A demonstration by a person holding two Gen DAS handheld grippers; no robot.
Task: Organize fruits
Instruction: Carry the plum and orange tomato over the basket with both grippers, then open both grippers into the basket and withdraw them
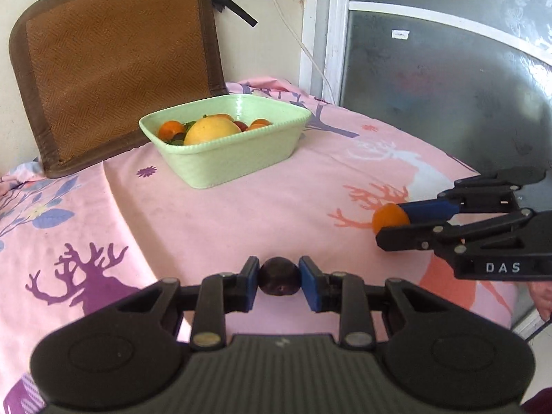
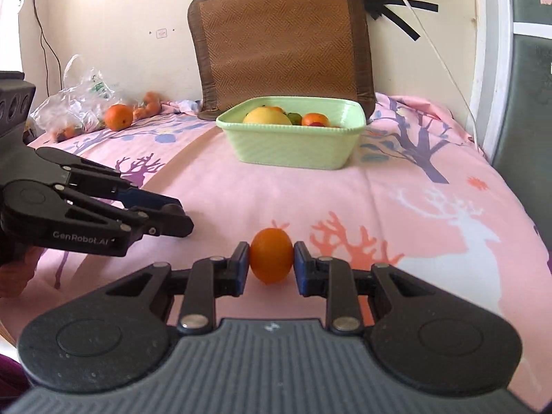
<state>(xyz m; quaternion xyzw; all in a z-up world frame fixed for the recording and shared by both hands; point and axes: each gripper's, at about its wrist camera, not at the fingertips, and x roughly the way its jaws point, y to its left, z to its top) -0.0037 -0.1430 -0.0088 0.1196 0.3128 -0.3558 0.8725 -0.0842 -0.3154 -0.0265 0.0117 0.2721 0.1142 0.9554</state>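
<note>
Pink deer-print cloth [image 2: 241, 189] over table; green basin [image 2: 293, 148] w/ fruit mid-table, brown mat [image 2: 276, 41] vs wall behind. Left gripper [image 1: 278, 276] clamped on dark plum [image 1: 278, 277], right gripper [image 2: 271, 257] clamped on small orange [image 2: 271, 255], both short of basin. Bag [image 2: 72, 103] contents at far left hard to make out.

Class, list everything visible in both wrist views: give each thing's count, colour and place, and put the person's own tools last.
basket: one, pale green, far on the pink sheet, holding mixed fruit
cushion: one, brown, against the wall behind the basket
plastic bag: one, clear, far left
loose oranges: several, beside the bag
plum: one, dark purple, in the left gripper
small orange: one, in the right gripper
</note>
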